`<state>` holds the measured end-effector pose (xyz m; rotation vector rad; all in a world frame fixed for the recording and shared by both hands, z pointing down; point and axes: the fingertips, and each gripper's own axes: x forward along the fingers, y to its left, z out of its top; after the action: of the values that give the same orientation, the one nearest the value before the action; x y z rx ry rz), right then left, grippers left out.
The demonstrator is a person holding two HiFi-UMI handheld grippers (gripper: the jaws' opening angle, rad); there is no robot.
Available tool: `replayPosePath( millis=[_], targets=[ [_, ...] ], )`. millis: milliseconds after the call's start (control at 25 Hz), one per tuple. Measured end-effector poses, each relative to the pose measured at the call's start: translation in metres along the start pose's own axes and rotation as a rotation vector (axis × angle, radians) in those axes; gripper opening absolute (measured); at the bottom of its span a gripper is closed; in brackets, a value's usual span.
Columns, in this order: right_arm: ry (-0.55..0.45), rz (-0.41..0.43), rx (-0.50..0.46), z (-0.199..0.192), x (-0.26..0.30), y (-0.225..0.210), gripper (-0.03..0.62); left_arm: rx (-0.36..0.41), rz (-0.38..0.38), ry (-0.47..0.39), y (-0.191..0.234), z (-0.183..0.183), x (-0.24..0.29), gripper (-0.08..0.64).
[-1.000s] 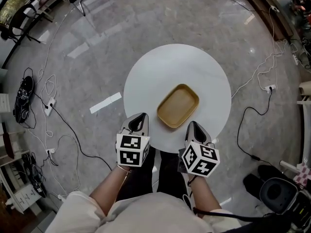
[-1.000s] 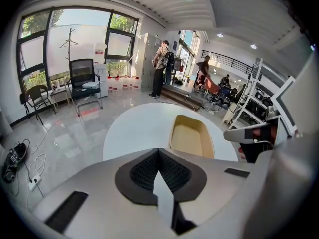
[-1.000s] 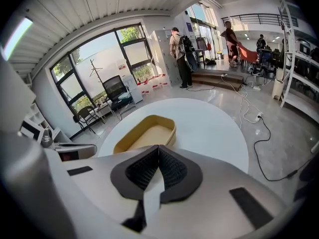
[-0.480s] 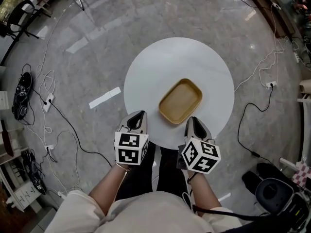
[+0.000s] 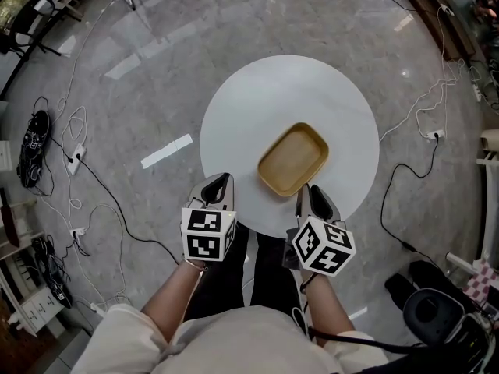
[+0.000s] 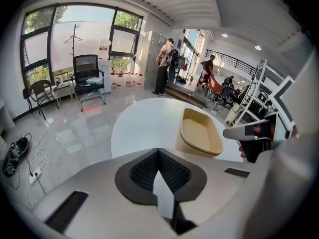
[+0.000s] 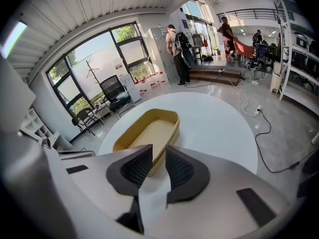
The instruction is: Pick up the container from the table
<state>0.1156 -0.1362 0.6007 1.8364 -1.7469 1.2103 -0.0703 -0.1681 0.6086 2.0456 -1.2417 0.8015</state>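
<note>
One second on, the round white table (image 5: 249, 115) shows one change: the right gripper (image 5: 306, 188) has crept up to the near rim of the container (image 5: 293, 159), which lies right of centre toward the near edge. It is a shallow tan tray with rounded corners, lying askew. The right gripper's jaws stand slightly apart, gripping nothing; the left gripper (image 5: 220, 179), well left, is closed and empty.

1. One round white table (image 5: 257, 100).
2. One tan container (image 5: 293, 159).
3. Two grippers: the left gripper (image 5: 219, 185) and the right gripper (image 5: 309, 198).
4. Two marker cubes (image 5: 207, 234) (image 5: 322, 245), one on each gripper.
5. One white tape strip (image 5: 167, 151) on the floor (image 5: 156, 61).
</note>
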Motion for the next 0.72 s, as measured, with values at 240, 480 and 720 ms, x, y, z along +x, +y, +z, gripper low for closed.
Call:
replayPosePath(
  millis=[240, 480, 720],
  targets=[
    [0.012, -0.006, 0.017, -0.001, 0.004, -0.003, 0.104, -0.013, 0.007, -0.002, 0.004, 0.001, 0.003, 0.015],
    [0.026, -0.017, 0.029, -0.002, 0.009, -0.004, 0.107, -0.023, 0.001, 0.005, 0.006, -0.001, 0.004, 0.015],
    [0.037, -0.031, 0.048, -0.002, 0.013, -0.006, 0.109, -0.034, -0.004, 0.011, 0.008, -0.004, 0.007, 0.015]
  ],
)
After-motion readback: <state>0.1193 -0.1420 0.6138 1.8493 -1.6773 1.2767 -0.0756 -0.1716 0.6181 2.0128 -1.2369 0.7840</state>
